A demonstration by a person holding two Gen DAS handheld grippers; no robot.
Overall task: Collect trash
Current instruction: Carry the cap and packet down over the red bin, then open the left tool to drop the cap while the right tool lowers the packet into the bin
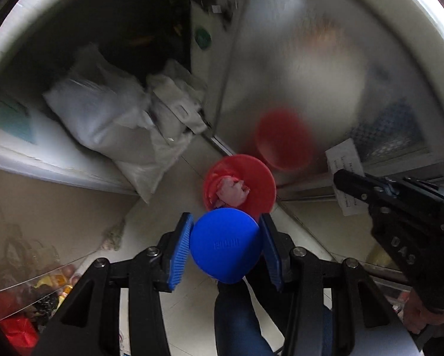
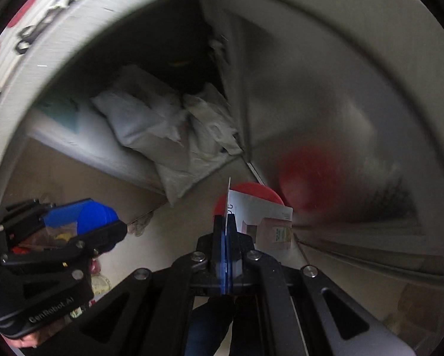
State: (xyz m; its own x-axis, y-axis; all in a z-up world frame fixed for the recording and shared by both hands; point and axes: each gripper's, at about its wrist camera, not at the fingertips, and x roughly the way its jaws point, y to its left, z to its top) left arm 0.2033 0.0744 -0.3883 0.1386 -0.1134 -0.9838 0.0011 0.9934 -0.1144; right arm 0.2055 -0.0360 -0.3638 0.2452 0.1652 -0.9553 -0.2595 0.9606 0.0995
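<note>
From the left wrist, the left gripper point(image 1: 226, 246) points down with its fingers clamped on a round blue lid point(image 1: 225, 244), and just beyond the fingertips a red bin point(image 1: 251, 178) holds a pink crumpled wad point(image 1: 232, 191). From the right wrist, the right gripper point(image 2: 225, 231) has its fingers pressed together on a thin white card point(image 2: 260, 216), which juts to the right of the fingers over the red bin point(image 2: 251, 191).

The blue lid point(image 1: 225, 244) looks like smooth matt plastic or rubber with faint raised lettering. The left hand-held gripper point(image 1: 225, 247) has ribbed blue pads point(image 1: 180, 249) on black matt plastic arms with shiny metal screws. The red bin point(image 1: 239, 182) is glossy plastic. The white bags point(image 1: 103, 112) look like crinkled plastic film. The card packaging point(image 2: 266, 222) is smooth printed paperboard. The floor point(image 1: 168, 195) tiles are pale and slightly glossy.
</note>
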